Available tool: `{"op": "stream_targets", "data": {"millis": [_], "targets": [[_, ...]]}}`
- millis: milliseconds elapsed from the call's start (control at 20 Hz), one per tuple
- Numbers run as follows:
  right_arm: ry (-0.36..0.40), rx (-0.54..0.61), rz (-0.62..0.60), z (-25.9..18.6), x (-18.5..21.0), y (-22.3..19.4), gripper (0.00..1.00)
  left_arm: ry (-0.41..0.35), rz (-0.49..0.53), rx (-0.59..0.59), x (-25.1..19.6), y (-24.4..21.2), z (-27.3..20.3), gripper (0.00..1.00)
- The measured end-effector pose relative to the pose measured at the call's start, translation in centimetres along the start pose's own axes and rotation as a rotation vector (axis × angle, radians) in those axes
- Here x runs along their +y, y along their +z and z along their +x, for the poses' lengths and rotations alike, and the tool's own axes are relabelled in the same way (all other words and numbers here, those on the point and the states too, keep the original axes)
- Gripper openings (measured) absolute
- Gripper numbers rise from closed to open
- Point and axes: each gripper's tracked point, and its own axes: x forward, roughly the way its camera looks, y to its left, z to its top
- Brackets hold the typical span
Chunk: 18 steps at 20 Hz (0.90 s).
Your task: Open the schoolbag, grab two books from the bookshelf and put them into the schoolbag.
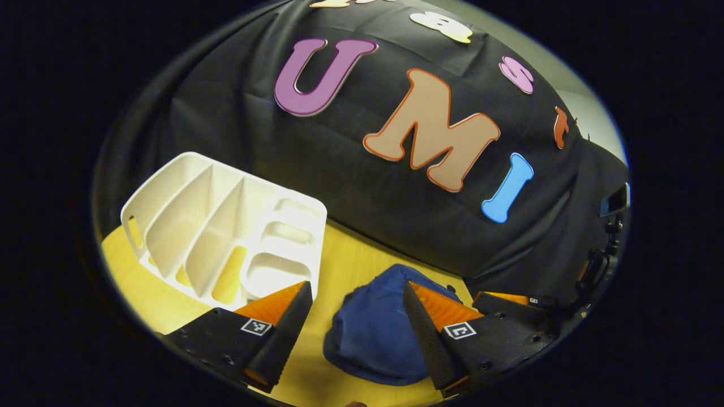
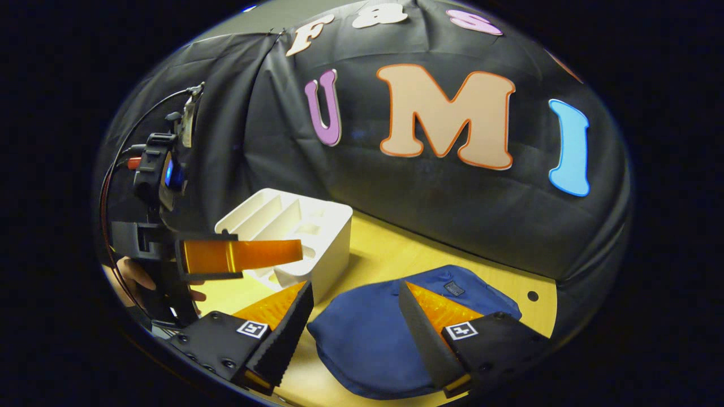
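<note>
Currently both hand-held grippers, left and right, hang wide and empty above the blue schoolbag, which lies flat on the yellow surface beside the white bookshelf. Opening it likely wants 1 pinning the fabric while the other works the closure.

Open lane: bare desk between bookshelf and schoolbag.
Obstacle: left gripper before the bookshelf.

both tongs agape, empty
</note>
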Motion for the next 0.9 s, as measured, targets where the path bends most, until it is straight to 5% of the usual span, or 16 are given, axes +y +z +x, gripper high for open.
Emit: {"op": "stream_targets", "data": {"millis": [250, 400, 900], "targets": [[-0.163, -0.201, 0.009, -1.0, -0.4, 4.8, 0.97, 0.038, 0.2, -0.154, 1.4, 7.1, -1.3, 0.94], [-0.199, -0.291, 0.026, -1.7, 0.6, 7.2, 1.0, 0.043, 0.32, -0.262, 1.2, 11.6, -2.1, 0.94], [-0.352, -0.392, 0.096, -4.3, -1.8, 10.0, 1.0, -0.048, 0.344, -0.351, -1.3, 15.9, -3.4, 0.92]]}}
